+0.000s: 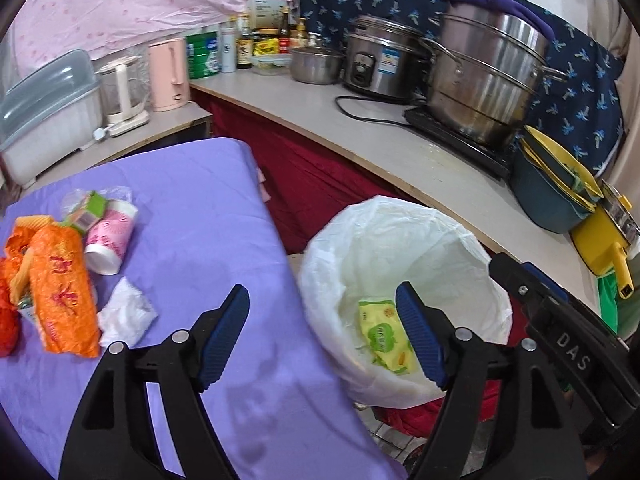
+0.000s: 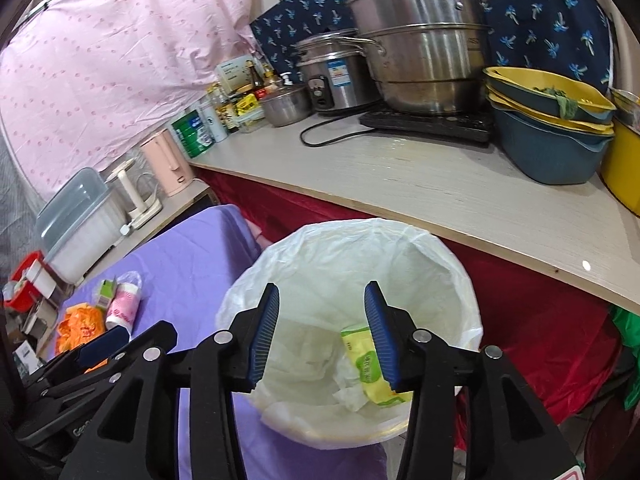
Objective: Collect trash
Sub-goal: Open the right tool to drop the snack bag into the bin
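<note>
A bin lined with a white bag stands beside the purple-covered table. Inside lie a yellow-green wrapper and a crumpled white tissue. On the table's left lie an orange bag, a pink paper cup, a green carton and a crumpled white tissue. My left gripper is open and empty over the table's edge by the bin. My right gripper is open and empty above the bin.
A counter runs behind the bin with steel pots, a rice cooker, stacked blue and yellow basins, bottles and a pink kettle. A red cloth hangs below it.
</note>
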